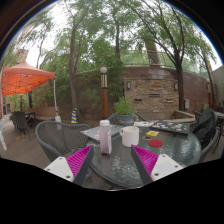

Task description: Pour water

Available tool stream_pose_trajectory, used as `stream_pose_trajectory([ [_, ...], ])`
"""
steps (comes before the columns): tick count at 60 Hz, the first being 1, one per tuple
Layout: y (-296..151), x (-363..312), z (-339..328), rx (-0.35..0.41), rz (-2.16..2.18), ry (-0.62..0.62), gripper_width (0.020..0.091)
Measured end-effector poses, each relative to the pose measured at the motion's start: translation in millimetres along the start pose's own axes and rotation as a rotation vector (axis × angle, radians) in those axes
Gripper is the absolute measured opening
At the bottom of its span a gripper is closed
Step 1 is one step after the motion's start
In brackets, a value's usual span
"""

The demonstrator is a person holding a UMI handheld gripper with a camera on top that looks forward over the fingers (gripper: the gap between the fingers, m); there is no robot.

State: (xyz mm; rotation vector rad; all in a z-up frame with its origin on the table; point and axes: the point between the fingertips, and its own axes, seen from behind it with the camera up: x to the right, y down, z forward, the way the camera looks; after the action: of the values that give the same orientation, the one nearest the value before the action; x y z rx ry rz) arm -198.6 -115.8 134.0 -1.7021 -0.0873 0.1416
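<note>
A clear plastic bottle with a pale label [105, 137] stands upright on the round glass table [120, 165], just beyond my left finger. Beside it, a little to the right, stands a white cup [130, 136]. My gripper [112, 163] is open, its two magenta pads [79, 161] spread wide over the near part of the tabletop with nothing between them. Both bottle and cup are ahead of the fingers, apart from them.
On the table's right side lie a red object [155, 143] and a yellow one [151, 134]. Dark mesh chairs [55, 138] stand to the left and another chair [206, 131] to the right. Beyond are a brick building, a lamp post [104, 92] and a red canopy [22, 80].
</note>
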Motion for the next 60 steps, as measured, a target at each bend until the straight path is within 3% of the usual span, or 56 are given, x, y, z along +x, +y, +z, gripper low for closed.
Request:
stream_pose_trajectory([
  [14,-2,-37,129,0.043,-0.098,0.047,0.0832],
  [28,-13,-14,218,0.062,-0.078,0.198,0.0818],
  [31,-6,-15,226,0.037,-0.042,0.184,0.0736],
  [32,-4,-16,229,0.032,-0.034,0.179,0.0675],
  [35,-3,-18,237,0.029,-0.039,0.173,0.0388],
  [47,-2,-17,236,0.066,-0.037,0.162,0.0389],
  [55,-2,-18,237,0.066,-0.052,0.15,0.0334],
  [60,-1,-32,243,0.061,-0.026,0.078,0.0306],
])
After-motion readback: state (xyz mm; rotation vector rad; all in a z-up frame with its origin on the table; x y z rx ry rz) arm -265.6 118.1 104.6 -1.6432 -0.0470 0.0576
